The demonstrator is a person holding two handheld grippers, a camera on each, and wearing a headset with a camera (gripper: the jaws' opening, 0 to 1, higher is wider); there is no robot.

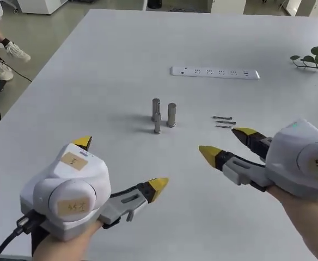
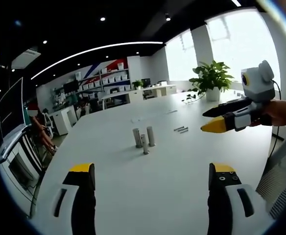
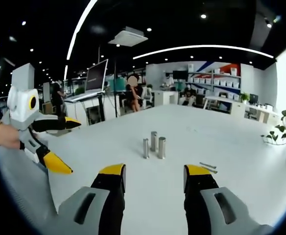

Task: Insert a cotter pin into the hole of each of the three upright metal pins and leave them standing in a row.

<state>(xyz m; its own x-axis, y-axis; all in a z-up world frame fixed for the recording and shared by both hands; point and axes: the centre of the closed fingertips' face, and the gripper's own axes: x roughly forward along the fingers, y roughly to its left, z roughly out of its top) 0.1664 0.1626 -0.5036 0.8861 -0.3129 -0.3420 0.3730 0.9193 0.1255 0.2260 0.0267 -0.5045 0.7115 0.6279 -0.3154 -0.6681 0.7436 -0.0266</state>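
Hovering grippers: left gripper (image 1: 121,163) and right gripper (image 1: 225,142) hung over the white table (image 1: 93,65), jaws wide apart, holding nothing.
Open room: plain tabletop lay between them.
Metal pins (image 1: 161,115): three stood clustered ahead, between both grippers.
Cotter pins (image 1: 222,122): lay just beyond the right gripper's tips.
Far side: power strip (image 1: 214,73) lay beyond the pins.

Head view looks down; both gripper views share the metal pins (image 1: 157,116).

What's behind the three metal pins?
A white power strip lies farther back on the table, apart from the pins. Nothing covers that stretch.
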